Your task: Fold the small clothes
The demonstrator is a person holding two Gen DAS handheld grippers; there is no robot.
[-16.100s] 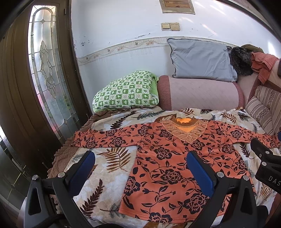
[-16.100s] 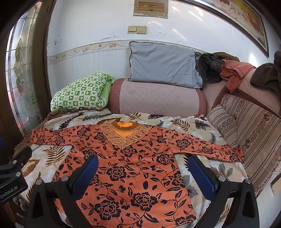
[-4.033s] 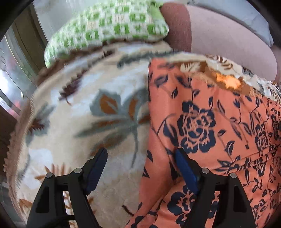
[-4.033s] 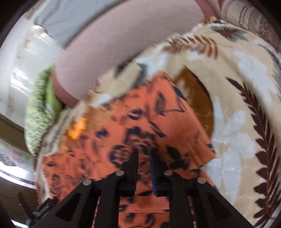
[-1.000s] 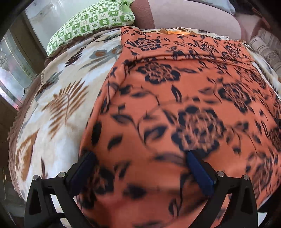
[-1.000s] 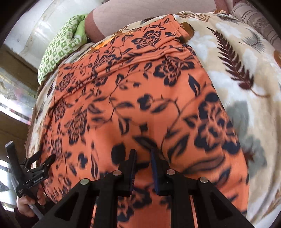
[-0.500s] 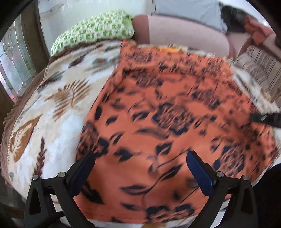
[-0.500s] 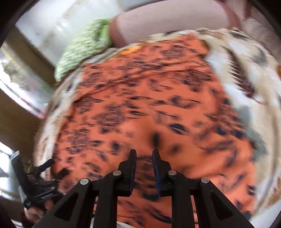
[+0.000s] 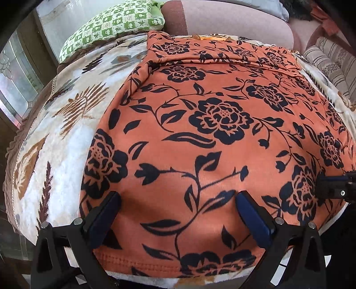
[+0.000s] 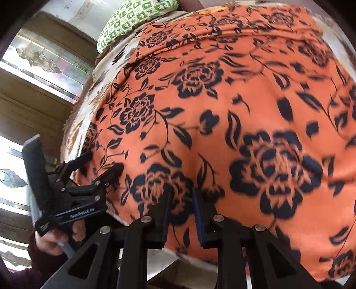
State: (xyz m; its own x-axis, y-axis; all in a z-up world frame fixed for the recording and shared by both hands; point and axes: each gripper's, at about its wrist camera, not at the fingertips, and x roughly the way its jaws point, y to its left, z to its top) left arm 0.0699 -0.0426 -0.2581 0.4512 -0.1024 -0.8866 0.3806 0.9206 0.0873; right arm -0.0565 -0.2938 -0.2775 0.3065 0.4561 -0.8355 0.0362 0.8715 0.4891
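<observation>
Orange knit garment printed with black roses and trailing vines, soft and slightly fuzzy, lies spread on the cream plush blanket with brown fern leaves that covers the bed. Both sleeves are folded in across the top, making a straight band just below the neckline; sides run fairly straight down to a stitched hem at the near edge of the bed. Surface mostly flat, a few shallow ripples near the upper left corner.

Beyond it: a green-and-white checked pillow at the far left, a dusty-pink bolster along the head of the bed, a striped cushion to the right.

My left gripper stands with its blue-padded fingers wide apart, nothing between them; they hang just over the lower part of the garment near the hem, left finger close to the garment's left edge. From the right wrist view I see the same gripper at that lower left corner, a hand around its handle.

My right gripper has its jaws drawn close, a narrow slot left between the pads. It sits low over the hem, right of the left gripper. Fabric shows through the slot, but the picture is blurred and I cannot tell whether the pads pinch the cloth or only hover above it.
</observation>
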